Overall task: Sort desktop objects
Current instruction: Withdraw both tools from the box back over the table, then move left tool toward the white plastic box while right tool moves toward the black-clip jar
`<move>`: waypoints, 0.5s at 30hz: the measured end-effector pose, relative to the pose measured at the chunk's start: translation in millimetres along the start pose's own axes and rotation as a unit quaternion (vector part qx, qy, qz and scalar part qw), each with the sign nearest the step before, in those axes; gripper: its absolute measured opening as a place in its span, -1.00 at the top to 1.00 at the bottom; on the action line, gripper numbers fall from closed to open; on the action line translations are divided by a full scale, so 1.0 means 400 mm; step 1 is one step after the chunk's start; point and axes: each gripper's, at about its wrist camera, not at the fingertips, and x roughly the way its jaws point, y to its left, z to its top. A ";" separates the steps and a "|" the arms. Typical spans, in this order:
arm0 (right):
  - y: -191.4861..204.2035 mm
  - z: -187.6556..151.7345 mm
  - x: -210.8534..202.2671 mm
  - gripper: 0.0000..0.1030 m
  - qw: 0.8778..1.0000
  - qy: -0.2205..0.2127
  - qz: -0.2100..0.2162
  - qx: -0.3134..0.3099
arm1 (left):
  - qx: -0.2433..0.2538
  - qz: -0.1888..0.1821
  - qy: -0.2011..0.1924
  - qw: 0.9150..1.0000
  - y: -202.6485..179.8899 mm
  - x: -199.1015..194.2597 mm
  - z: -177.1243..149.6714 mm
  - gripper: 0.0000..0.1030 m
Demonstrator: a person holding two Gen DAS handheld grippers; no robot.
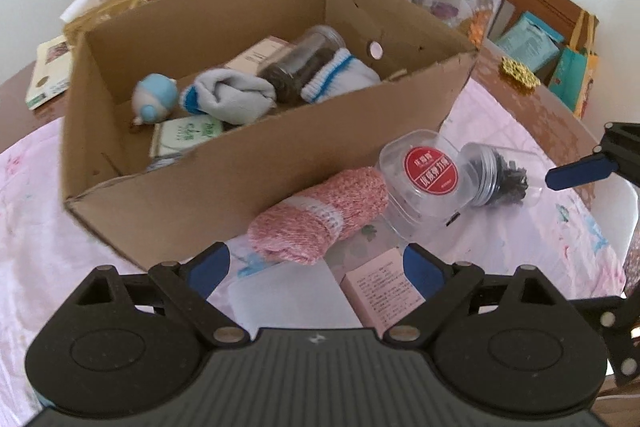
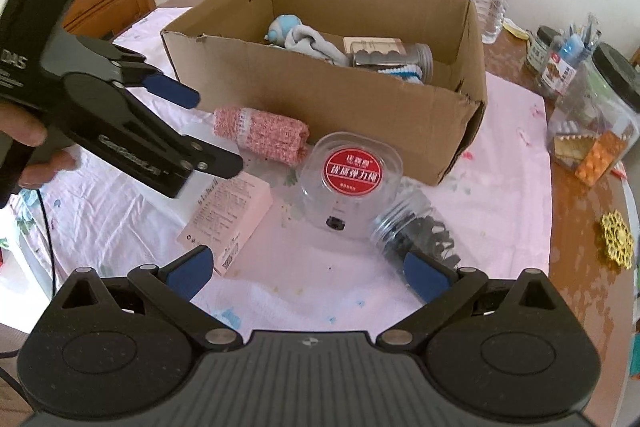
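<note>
We are looking at the pink knitted roll [image 1: 320,217], lying on the tablecloth [image 1: 500,131] against the near wall of the cardboard box [image 1: 240,179]; we are judging it soft, light and unbreakable, best pinched across its banded middle. Just beside it are sitting the slippery clear tub [image 1: 430,175], the small jar [image 1: 496,173] and the pink carton [image 1: 384,291]. Our left gripper [image 1: 316,269] and right gripper [image 2: 308,269] are both hanging spread and empty.

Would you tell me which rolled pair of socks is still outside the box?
The pink pair, lying on the tablecloth against the cardboard box's front wall; the grey pair is inside.
</note>
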 end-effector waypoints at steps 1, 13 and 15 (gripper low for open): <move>-0.001 -0.003 0.001 -1.00 1.000 0.000 0.000 0.005 | 0.001 -0.003 0.006 1.000 0.000 0.013 0.001 -0.82; -0.042 -0.044 0.011 -1.00 0.997 0.012 -0.010 0.079 | -0.018 -0.034 0.042 0.998 0.039 0.052 -0.005 -0.82; -0.047 -0.047 0.014 -1.00 0.996 0.013 -0.009 0.088 | -0.020 -0.038 0.049 0.998 0.046 0.047 -0.011 -0.82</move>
